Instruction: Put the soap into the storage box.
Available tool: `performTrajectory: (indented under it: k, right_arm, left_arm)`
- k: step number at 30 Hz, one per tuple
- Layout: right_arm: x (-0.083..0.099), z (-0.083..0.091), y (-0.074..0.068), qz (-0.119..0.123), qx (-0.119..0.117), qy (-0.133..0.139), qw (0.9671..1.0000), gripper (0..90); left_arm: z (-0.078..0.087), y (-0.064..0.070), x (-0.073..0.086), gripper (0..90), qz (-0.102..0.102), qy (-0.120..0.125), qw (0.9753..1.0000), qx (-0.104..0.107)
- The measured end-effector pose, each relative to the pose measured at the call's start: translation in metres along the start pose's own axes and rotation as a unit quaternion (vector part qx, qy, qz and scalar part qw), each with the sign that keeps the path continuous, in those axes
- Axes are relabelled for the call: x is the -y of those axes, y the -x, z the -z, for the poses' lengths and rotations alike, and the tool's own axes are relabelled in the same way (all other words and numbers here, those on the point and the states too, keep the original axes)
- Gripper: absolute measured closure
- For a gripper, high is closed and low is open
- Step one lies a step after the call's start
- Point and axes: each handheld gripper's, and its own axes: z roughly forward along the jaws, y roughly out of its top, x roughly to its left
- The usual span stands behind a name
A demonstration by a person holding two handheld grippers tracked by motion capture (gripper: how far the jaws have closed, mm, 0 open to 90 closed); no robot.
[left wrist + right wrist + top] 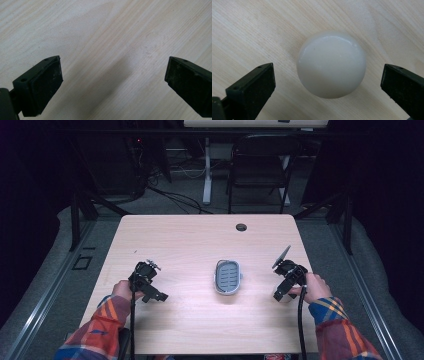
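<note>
We see a smooth, glossy white ball resting on the pale wood-grain counter in the right gripper view, lying between the two spread black jaws of the right gripper with clear space on either side; the jaws are released and touch nothing. Being round, the ball has no long axis or pointing direction that we can tell. In the high view the right gripper hangs over the counter's right edge area, held in the person's right hand.

Near the middle of the counter sits a small grey rounded-rectangular tray with a slotted, ribbed inside; its long axis runs from the person's side toward the far edge. It lies well apart from both grippers.

The left gripper is on the counter's left side, held in the left hand. In its own view the left gripper is released, its matte, scuffed pads wide apart over bare wood grain.

Both sleeves are plaid. A dark round hole marks the counter's far edge, and a black chair stands beyond.
</note>
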Motion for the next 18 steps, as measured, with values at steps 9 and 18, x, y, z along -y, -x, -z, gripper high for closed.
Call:
performTrajectory:
  k: [9, 18]
  right_arm:
    - [-0.009, -0.009, 0.006, -0.004, -0.001, -0.024, 0.9997, 0.0]
    - [-0.014, -0.016, 0.006, -0.019, 0.000, -0.017, 0.9997, 0.0]
  left_arm:
    - [0.000, 0.000, -0.001, 1.1, 0.002, -0.002, 1.0000, 0.002]
    - [0.000, -0.001, -0.001, 1.1, 0.001, -0.001, 1.0000, 0.002]
